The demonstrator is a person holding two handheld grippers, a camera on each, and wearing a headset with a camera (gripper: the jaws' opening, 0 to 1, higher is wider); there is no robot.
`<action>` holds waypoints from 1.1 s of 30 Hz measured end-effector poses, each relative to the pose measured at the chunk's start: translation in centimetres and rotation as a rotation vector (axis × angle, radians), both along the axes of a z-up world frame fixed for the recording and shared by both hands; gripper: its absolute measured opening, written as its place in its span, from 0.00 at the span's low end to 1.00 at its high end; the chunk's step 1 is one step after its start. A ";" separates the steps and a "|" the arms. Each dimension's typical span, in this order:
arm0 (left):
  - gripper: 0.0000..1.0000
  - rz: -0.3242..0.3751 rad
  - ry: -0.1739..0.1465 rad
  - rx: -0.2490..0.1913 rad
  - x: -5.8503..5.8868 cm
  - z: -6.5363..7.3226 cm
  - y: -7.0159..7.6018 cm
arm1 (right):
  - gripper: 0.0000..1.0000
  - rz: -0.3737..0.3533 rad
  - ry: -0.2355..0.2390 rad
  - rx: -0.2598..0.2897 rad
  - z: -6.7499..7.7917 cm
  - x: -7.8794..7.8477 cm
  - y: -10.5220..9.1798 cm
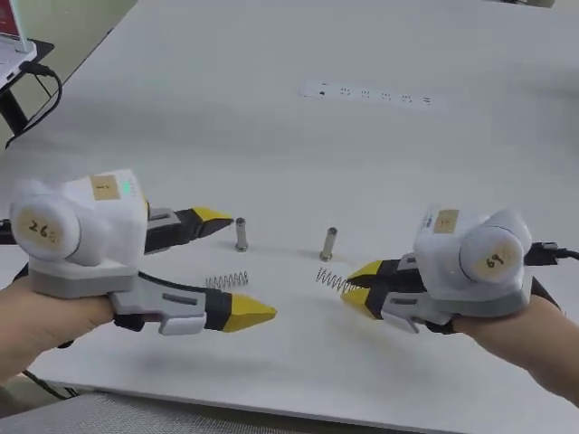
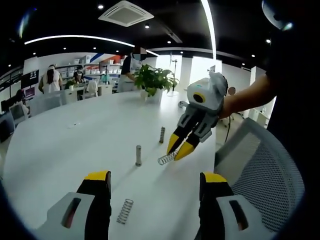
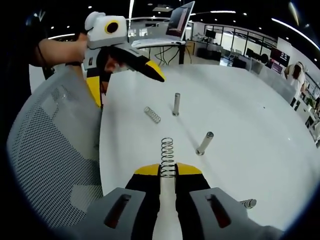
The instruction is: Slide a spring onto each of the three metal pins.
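**Fingers (image 3: pixel 145 171) of right gripper (image 3: pixel 168 170) pinched on a spring (image 3: pixel 167 147)**

One end of that spring is clamped over the table (image 1: pixel 271 136) near its front edge. The left gripper (image 2: pixel 155 177) is spread wide and nothing is held in it; a second spring (image 2: pixel 125 211) is seen lying between its jaws. One pin (image 1: pixel 241 233) and a second pin (image 1: pixel 329 244) are stood upright, farther from that edge.

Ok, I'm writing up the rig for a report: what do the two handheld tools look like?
Both match: the left tool and right tool have rounded white housings over grey handles, with black jaws ending in yellow tips. Each carries a tan sticker on top and a handwritten number on its round end cap. A black cable runs from the back of the right one.
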State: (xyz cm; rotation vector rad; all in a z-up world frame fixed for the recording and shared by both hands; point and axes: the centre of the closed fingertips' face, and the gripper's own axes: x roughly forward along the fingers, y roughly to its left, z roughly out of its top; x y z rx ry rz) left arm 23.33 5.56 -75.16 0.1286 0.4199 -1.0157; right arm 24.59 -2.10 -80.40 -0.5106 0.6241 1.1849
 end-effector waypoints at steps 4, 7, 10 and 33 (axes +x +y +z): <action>0.60 -0.091 0.012 0.041 -0.6 -0.9 -1.7 | 0.07 0.025 -0.007 0.007 0.5 -0.4 0.1; 0.55 -0.129 0.024 0.048 -0.7 -1.3 -2.6 | 0.07 0.045 -0.013 0.006 0.8 -0.7 0.2; 0.50 -0.153 0.026 0.056 -0.4 -1.5 -3.2 | 0.07 0.077 -0.031 -0.012 0.9 -1.0 0.1; 0.21 -0.265 0.061 -0.037 -0.2 -0.6 -6.9 | 0.07 0.166 -0.053 0.086 3.7 -2.0 0.3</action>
